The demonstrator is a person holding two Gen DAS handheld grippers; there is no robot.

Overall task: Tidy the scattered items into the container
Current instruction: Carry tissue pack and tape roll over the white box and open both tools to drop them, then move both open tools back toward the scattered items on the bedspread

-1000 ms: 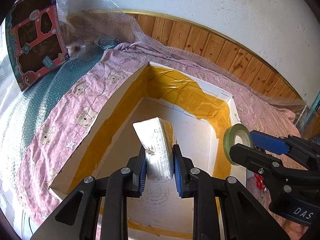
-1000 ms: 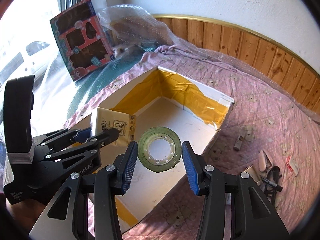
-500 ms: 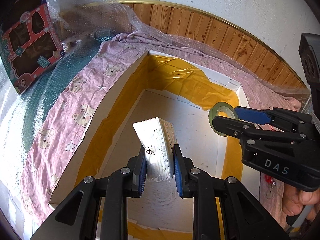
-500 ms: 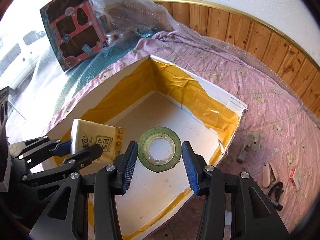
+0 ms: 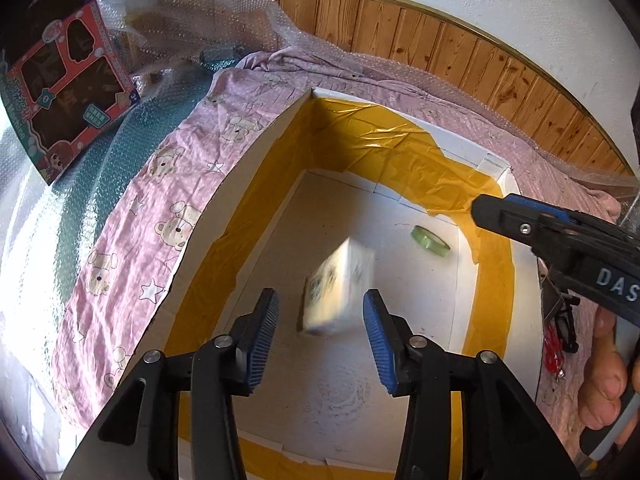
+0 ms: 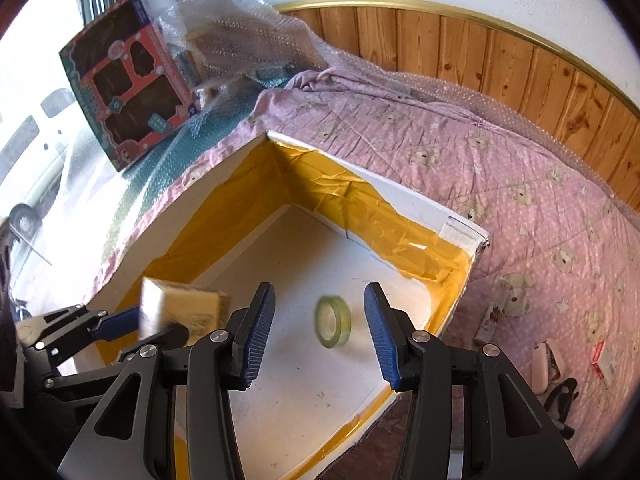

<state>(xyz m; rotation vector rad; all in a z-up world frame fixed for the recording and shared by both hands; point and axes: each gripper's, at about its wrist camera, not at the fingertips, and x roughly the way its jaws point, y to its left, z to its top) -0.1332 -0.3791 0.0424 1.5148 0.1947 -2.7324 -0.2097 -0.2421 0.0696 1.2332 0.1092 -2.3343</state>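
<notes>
Both grippers stand with jaws spread wide and nothing between the pads. Left gripper [image 5: 320, 316] hangs over the near end of the box [image 5: 256, 152]; its blue pads flank a blurred white pack [image 5: 338, 286], which touches neither one and sits tilted over the white floor. From the right wrist view the same pack [image 6: 180, 308] shows as a pale yellow, smeared block just past the left gripper's black fingers [image 6: 120, 320], above the box's near-left wall.

Right gripper [image 6: 320, 320] is likewise released. Beyond its pads a green tape roll [image 6: 333, 322] stands on edge, slightly blurred, over the box floor; whether it rests on the floor cannot be told. In the left wrist view the roll [image 5: 430, 236] appears low on the floor toward the right wall, under the tip of the right gripper [image 5: 496, 212], which reaches in from the right with a hand [image 5: 608, 384] on its grip.

Yellow tape lines the box's inner walls. Box sits on a pink bear-print sheet [image 6: 500, 184]. A few small items [image 6: 548, 360] lie on the sheet right of the box. Farther off, left, a red toy carton [image 6: 128, 96] leans up, with bubble wrap [image 6: 240, 28] beside it and wood panelling [image 6: 480, 52] behind.
</notes>
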